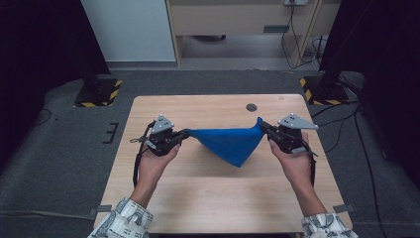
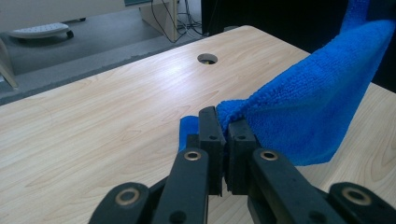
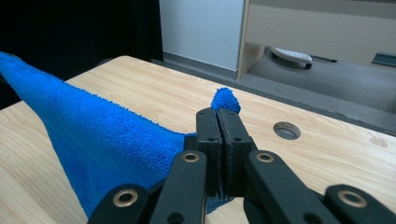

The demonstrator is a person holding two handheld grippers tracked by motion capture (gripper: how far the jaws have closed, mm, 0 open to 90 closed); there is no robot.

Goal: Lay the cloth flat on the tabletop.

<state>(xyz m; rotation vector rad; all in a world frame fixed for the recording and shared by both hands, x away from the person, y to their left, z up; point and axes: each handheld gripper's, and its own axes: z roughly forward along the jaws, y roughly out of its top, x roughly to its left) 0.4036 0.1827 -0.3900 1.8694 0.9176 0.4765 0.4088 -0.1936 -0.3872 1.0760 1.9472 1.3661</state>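
Observation:
A blue microfibre cloth (image 1: 232,143) hangs stretched between my two grippers above the middle of the wooden table (image 1: 218,198), its free corner drooping toward the tabletop. My left gripper (image 1: 184,134) is shut on the cloth's left corner; in the left gripper view the cloth (image 2: 303,112) is pinched between the jaws of that left gripper (image 2: 226,123). My right gripper (image 1: 263,126) is shut on the right corner. In the right gripper view the cloth (image 3: 98,140) runs off to the left from the right gripper (image 3: 218,114), with a small tuft poking past the tips.
A round cable hole (image 1: 251,107) lies in the table's far right part. Dark stands with yellow-black striped bases (image 1: 99,92) flank the table's far corners. Grey carpet surrounds the table, and cables (image 1: 346,124) trail on the floor at the right.

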